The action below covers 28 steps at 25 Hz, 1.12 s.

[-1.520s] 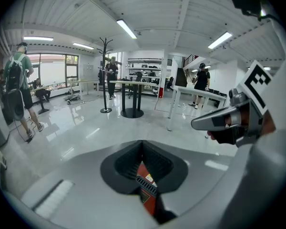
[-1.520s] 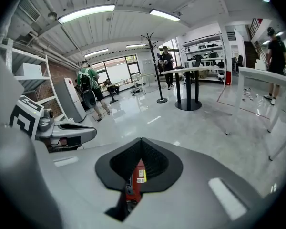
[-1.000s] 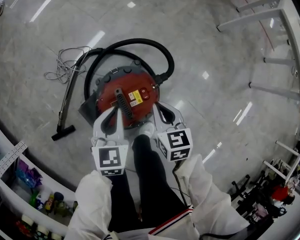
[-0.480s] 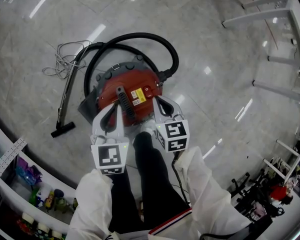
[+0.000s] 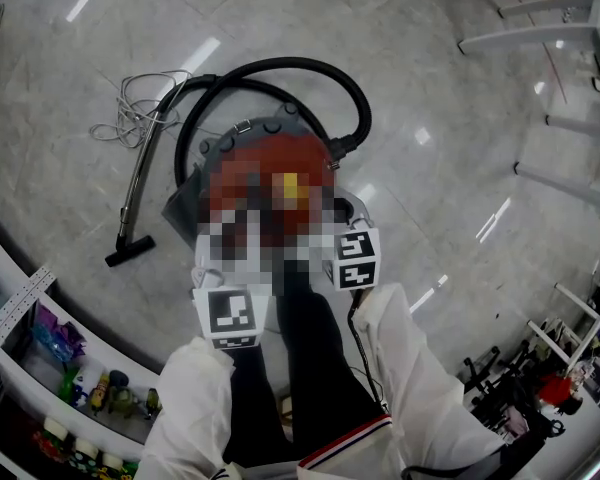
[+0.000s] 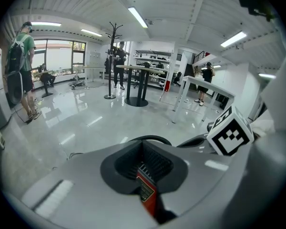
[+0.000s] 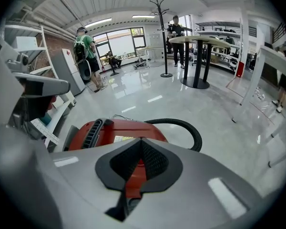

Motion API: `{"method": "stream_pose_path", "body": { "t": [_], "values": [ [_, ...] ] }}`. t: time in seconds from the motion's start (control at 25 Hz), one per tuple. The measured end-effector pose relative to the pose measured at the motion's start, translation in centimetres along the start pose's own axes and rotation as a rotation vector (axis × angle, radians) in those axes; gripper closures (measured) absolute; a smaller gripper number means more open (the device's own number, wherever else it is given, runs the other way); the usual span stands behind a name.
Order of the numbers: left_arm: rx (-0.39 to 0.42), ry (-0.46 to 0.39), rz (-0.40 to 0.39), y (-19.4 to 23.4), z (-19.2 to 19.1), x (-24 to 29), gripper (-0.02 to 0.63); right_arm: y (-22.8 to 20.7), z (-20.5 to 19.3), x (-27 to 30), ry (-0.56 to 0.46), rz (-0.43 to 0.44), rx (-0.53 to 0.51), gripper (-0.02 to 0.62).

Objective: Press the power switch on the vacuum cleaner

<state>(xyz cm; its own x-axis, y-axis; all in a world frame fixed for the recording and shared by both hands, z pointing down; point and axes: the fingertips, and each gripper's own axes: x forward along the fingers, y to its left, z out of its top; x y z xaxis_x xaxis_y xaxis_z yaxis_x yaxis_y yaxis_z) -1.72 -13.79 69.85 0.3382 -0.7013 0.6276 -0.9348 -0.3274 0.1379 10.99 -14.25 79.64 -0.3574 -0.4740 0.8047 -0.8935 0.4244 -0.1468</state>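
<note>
glossy grey floor (image 5: pixel 430 58), red vacuum cleaner (image 7: pixel 121 128) on it, black hose (image 5: pixel 290 61), metal wand (image 5: pixel 143 183), loose cord (image 5: pixel 127 118)

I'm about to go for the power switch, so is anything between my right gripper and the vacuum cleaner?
Nothing visible. The right gripper hangs over the vacuum cleaner, above its red top, fingers together; the hose curves off beyond it.

Open floor (image 5: pixel 430 98) lies right of and beyond the vacuum cleaner (image 5: pixel 280 148); its hose (image 5: pixel 310 66) arches round the far side, wand (image 5: pixel 138 193) and cable (image 5: pixel 130 100) clutter the left, a shelf (image 5: pixel 20 313) bounds the near left
</note>
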Motion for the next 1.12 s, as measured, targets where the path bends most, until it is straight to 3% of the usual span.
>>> {"method": "stream_pose_path", "body": {
  "t": [0.6,1.12],
  "values": [
    [-0.009,-0.005,0.013,0.8,0.2,0.0,0.606,0.1,-2.0,1.9,0.069,0.0,-0.023,0.595],
    [-0.014,-0.001,-0.001,0.2,0.0,0.3,0.606,-0.1,-2.4,2.0,0.067,0.008,-0.021,0.594]
  ]
}}
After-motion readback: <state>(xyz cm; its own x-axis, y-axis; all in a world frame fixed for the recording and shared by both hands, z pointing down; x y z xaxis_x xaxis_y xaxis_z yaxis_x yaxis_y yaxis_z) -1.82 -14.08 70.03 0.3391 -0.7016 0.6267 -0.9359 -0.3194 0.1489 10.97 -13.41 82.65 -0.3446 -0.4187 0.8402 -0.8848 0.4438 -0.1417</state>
